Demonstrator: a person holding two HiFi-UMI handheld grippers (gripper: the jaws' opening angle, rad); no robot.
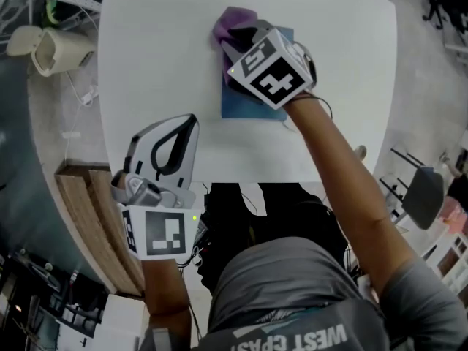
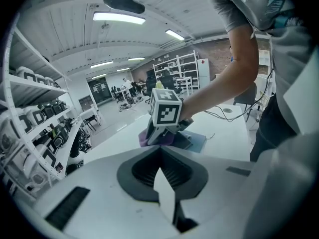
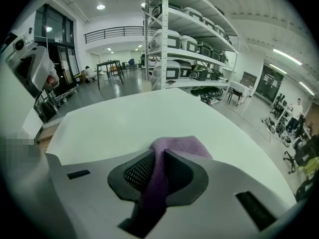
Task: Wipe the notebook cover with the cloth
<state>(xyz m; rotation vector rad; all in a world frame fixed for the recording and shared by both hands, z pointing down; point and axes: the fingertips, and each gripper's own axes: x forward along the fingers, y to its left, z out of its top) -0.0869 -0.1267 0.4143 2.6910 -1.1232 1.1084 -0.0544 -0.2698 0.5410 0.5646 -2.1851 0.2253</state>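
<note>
Noted off the table [image 1: 146, 64], at 10 o'clock, a pale jug-like vessel [image 1: 51, 50], inside not visible. Held left gripper [image 1: 191, 119] at 7 o'clock by the near edge, fingers pressed together on nothing, well apart from the work. Found purple cloth [image 1: 232, 22] pinched between right gripper [image 1: 238, 46] fingers at 12 o'clock, bunched on the far-left corner of the blue notebook [image 1: 252, 107]. Lay flat, long axis seemingly 12-to-6, bare cover stretching toward 6 from the fingers. Judged a stroke toward 6 likeliest, right hand far nearer.
</note>
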